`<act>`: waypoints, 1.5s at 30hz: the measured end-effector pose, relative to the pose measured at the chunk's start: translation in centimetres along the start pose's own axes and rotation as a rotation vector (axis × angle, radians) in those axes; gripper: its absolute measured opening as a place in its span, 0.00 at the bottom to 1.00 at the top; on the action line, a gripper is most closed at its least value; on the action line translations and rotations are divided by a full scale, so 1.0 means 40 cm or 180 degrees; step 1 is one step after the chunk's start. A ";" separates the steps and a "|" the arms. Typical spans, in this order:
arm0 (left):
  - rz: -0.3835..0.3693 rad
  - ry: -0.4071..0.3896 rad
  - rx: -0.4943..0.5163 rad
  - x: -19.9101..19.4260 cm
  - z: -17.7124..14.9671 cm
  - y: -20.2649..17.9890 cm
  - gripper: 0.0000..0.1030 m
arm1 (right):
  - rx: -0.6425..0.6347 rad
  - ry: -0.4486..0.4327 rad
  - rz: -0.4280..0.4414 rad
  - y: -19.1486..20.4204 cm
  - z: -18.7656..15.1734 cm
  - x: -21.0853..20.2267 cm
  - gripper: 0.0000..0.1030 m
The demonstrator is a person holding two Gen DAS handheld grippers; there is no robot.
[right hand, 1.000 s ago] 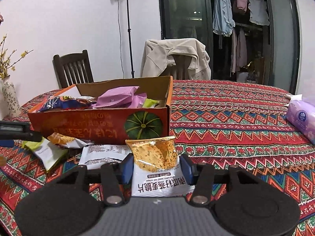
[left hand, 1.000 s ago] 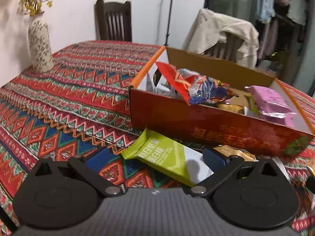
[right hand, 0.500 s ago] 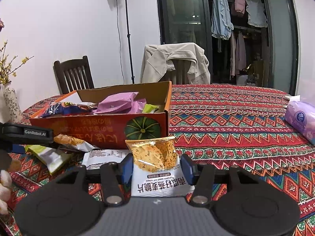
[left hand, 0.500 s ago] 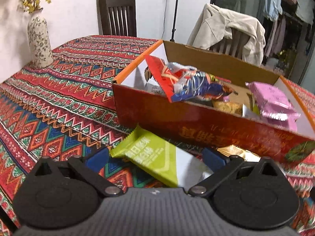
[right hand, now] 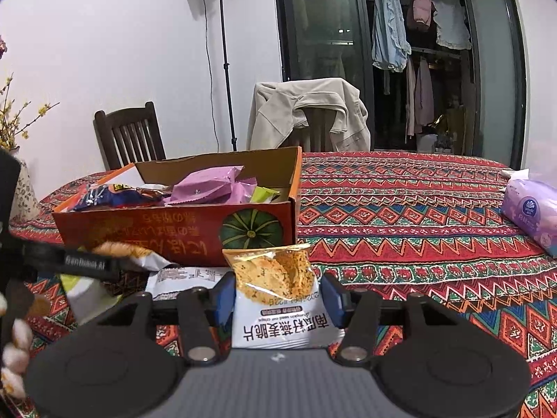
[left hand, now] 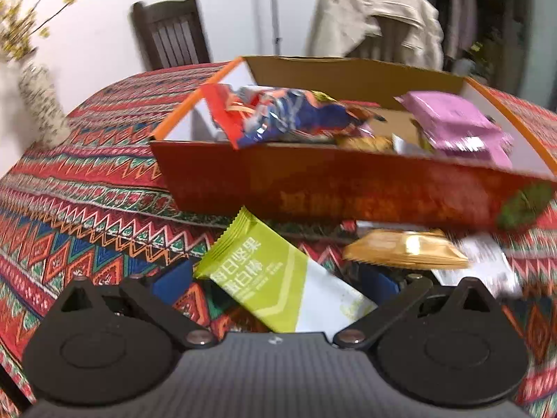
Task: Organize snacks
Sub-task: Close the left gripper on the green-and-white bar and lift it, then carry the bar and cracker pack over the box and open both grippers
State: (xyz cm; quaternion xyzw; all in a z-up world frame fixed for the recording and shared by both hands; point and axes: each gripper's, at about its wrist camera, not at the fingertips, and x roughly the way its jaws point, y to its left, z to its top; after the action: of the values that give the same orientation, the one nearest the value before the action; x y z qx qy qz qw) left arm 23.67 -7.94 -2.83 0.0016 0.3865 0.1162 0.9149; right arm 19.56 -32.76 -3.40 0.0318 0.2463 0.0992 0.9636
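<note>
An orange-red cardboard box [left hand: 313, 188] [right hand: 139, 233] with a pumpkin picture holds several snack packets, purple and blue ones on top. In front of it on the cloth lie a green-and-white bar [left hand: 278, 285], a gold packet [left hand: 403, 249] [right hand: 122, 250] and a flat white packet [left hand: 487, 261] [right hand: 184, 275]. My left gripper [left hand: 275, 282] is open, its pads on either side of the green bar and not pressing it. One of its fingers [right hand: 87, 263] reaches in from the left of the right wrist view. My right gripper [right hand: 278, 299] is shut on a white cracker packet [right hand: 275, 299], held upright near the box's right corner.
A patterned red tablecloth [right hand: 417, 244] covers the table. A flower vase [left hand: 41, 104] stands at the far left, a purple tissue pack [right hand: 532, 212] at the right edge. Behind the table are a dark wooden chair [right hand: 128, 136], a chair draped with a jacket [right hand: 310, 115] and a lamp stand [right hand: 226, 69].
My left gripper has shifted along the box front and rolled a little, bringing the green bar more squarely between its fingers. The right gripper and its packet have stayed put.
</note>
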 end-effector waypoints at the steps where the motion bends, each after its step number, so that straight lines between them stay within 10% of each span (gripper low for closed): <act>1: -0.0038 0.0009 0.0063 -0.005 -0.007 0.005 1.00 | 0.0005 -0.0002 -0.0001 0.000 0.001 0.000 0.51; 18: -0.0281 -0.0061 0.0278 -0.078 -0.088 0.090 0.98 | -0.0009 -0.0014 -0.0002 0.002 -0.001 -0.004 0.52; 22: -0.0352 -0.0093 0.0197 -0.083 -0.102 0.102 0.84 | -0.0039 -0.0019 0.0019 0.007 -0.002 -0.003 0.52; 27: -0.0499 -0.0185 0.0205 -0.098 -0.108 0.115 0.39 | -0.0082 -0.0017 0.0042 0.014 -0.004 -0.002 0.52; 45: -0.0733 -0.0854 0.0321 -0.236 -0.120 0.171 0.38 | -0.0331 -0.0091 0.0119 0.052 0.000 -0.037 0.51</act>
State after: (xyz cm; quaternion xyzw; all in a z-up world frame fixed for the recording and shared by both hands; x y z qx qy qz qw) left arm 12.48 -3.73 1.12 0.0187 0.2639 -0.0100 0.9643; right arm 17.93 -31.02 -2.46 -0.0123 0.2263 0.1293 0.9653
